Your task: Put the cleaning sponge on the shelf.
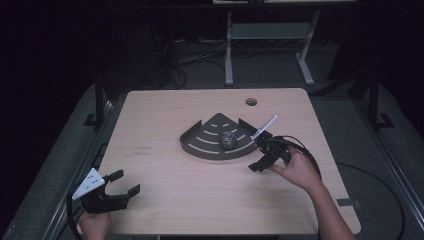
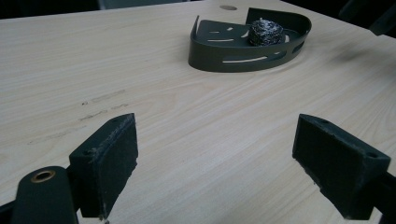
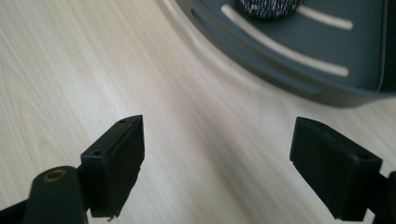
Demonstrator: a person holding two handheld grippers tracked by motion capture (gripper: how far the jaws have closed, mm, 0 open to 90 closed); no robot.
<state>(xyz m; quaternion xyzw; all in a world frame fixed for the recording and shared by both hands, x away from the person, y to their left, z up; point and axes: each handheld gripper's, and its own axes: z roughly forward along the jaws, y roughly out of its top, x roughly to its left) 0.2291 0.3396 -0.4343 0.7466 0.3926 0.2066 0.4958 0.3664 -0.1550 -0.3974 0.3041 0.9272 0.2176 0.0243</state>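
A dark fan-shaped slotted tray lies at the middle of the wooden table. A ball of steel wool rests inside it. My right gripper hovers just off the tray's right front edge, open, with nothing between its jaws. In the right gripper view the right gripper frames bare wood, with the tray's curved wall and the steel wool just ahead. My left gripper sits near the front left corner, open and empty. From the left gripper, the tray and the steel wool lie far off.
The table has a round cable hole near its far edge. Behind it stands a white desk frame on a dark floor with cables. A black cable trails from the right gripper.
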